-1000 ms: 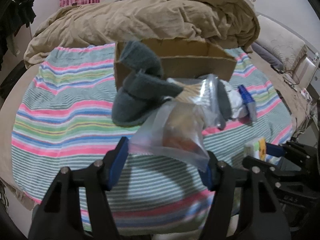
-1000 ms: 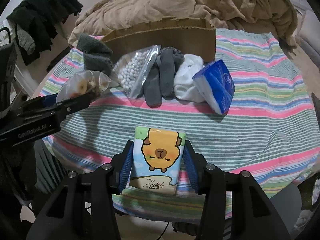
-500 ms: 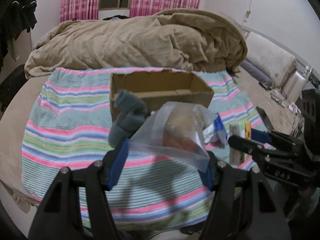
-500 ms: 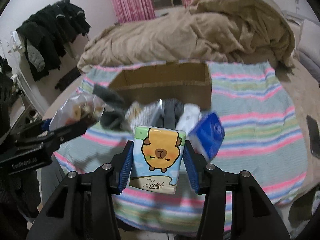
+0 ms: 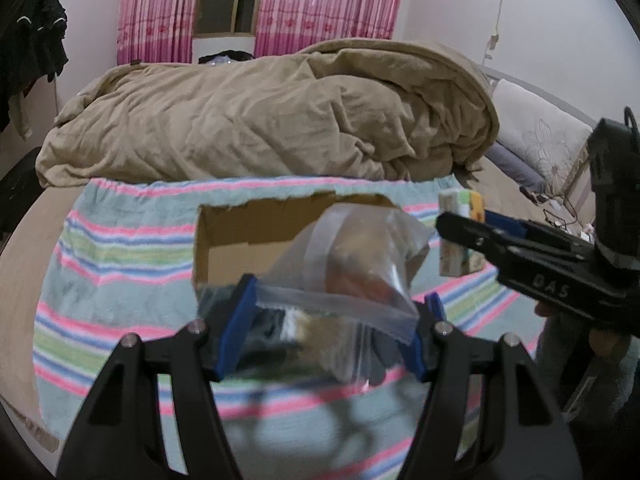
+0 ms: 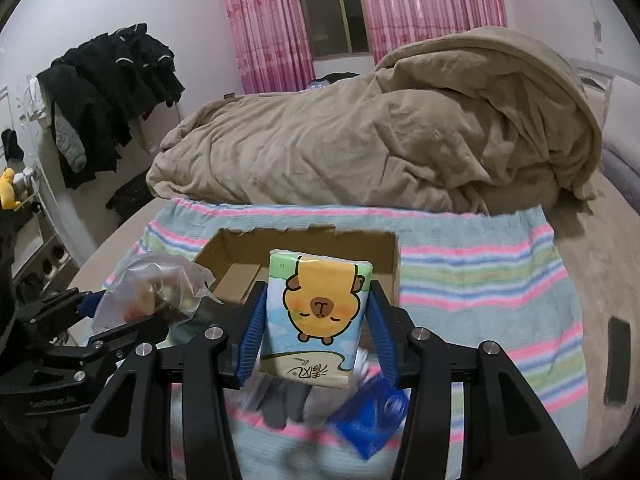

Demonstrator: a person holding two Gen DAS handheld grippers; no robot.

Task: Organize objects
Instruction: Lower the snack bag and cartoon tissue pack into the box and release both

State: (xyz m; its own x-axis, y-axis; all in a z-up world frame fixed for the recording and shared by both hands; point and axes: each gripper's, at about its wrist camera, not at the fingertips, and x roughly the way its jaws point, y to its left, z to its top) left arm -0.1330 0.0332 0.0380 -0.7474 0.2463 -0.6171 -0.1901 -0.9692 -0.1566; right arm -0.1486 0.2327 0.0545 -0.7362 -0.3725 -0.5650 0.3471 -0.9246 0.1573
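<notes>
We are in the carrying step: both loads are up off the striped blanket (image 6: 480, 276) and headed for the cardboard box (image 5: 256, 236), which sits open at twelve o'clock from each gripper. Our left gripper (image 5: 332, 320) is clenched on the edge of a clear bag (image 5: 356, 264) of snacks, the bag standing up in front of the box mouth; our right gripper (image 6: 316, 332) grips a tissue pack (image 6: 316, 312) with a cartoon capybara by its two sides, the pack upright and also in front of the box. From the left view the tissue pack shows at about two o'clock, just beside the bag. The next move, as we judge it, calls for bringing each load over the open top and letting go one at a time, since two grippers crowd one opening (the floppy bag may snag on the rim). Against half a second ago, the box has grown larger and more central in both views, and the socks (image 6: 288, 404) and blue pack (image 6: 372, 416) have slid low, beneath the right gripper.
</notes>
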